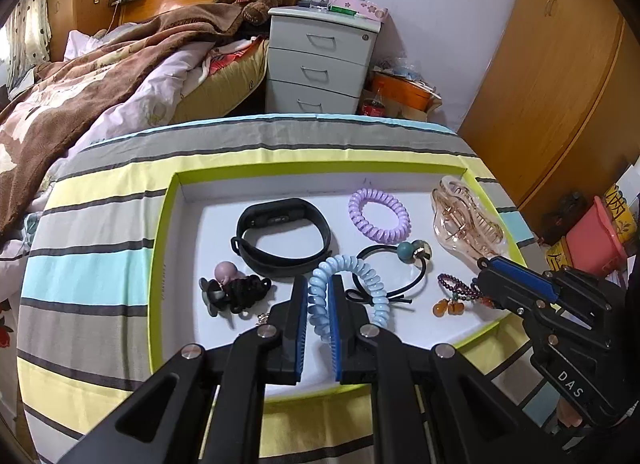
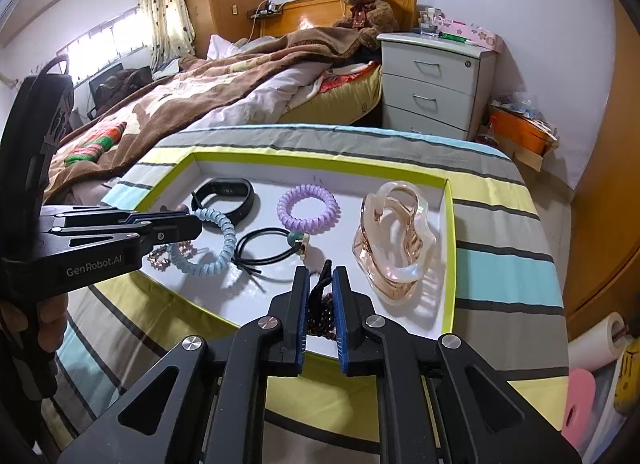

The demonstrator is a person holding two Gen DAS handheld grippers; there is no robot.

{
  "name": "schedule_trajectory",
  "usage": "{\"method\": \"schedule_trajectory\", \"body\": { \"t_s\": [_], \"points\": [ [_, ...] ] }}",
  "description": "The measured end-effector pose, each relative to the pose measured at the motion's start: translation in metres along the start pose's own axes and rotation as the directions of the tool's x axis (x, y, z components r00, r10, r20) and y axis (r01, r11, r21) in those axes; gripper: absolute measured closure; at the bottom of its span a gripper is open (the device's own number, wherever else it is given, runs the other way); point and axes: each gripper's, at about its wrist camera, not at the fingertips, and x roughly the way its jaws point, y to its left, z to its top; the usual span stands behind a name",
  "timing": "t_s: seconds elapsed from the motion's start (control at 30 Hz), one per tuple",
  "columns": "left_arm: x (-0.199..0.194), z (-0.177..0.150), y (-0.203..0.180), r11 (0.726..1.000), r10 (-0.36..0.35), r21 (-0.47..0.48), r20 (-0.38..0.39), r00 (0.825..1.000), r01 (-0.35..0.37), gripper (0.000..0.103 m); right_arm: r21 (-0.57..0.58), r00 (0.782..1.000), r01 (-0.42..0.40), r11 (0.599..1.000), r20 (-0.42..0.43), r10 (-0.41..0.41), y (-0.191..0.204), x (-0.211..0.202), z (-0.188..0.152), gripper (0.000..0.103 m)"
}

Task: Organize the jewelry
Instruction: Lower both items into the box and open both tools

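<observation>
Currently my left tongs clench the blue coil hair tie over the white tray; my right tongs grasp the dark bead bracelet at its near edge.

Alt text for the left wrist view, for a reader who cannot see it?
The left gripper is shut on a pale blue coil hair tie over a white, lime-edged tray holding a black wristband, purple coil tie and clear claw clip. The right gripper grips a dark bead bracelet.
</observation>
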Motion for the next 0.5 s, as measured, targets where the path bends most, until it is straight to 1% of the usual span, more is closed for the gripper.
{"method": "schedule_trajectory", "body": {
  "t_s": [0.5],
  "points": [
    [0.012,-0.004,-0.004,1.0,0.0,0.006,-0.033,0.999,0.0,0.092,-0.009,0.999,-0.005,1.0,-0.045,0.004,-0.003,0.008,-0.003,0.092]
  ]
}}
